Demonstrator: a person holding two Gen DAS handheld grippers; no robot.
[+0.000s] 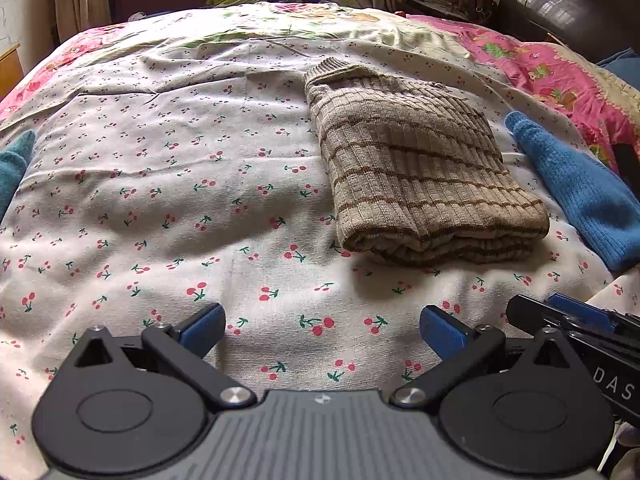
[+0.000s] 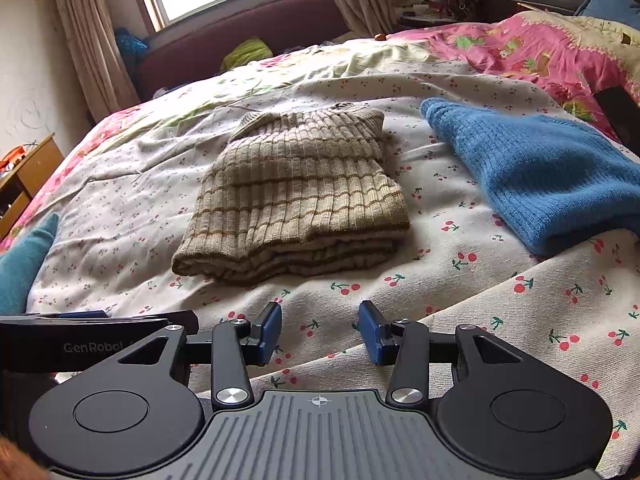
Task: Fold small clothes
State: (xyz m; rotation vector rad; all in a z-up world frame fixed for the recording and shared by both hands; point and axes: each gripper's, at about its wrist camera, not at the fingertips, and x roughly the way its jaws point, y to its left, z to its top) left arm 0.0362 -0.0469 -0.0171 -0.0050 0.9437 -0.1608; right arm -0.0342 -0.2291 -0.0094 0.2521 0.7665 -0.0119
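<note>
Claws [image 1: 322, 330] [image 2: 319, 334] wide apart, w/o load

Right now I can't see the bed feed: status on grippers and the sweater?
Left gripper open, empty. Right gripper open, empty. Striped beige sweater folded on cherry-print sheet, untouched. Blue knit alongside, apart, nothing blocking.

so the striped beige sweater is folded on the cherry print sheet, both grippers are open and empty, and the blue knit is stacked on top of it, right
Not quite: the blue knit isn't stacked on the striped beige sweater; it lies beside it, apart, as the right wrist view shows. The rest holds: sweater folded on the cherry print sheet, left gripper and right gripper open and empty.
</note>
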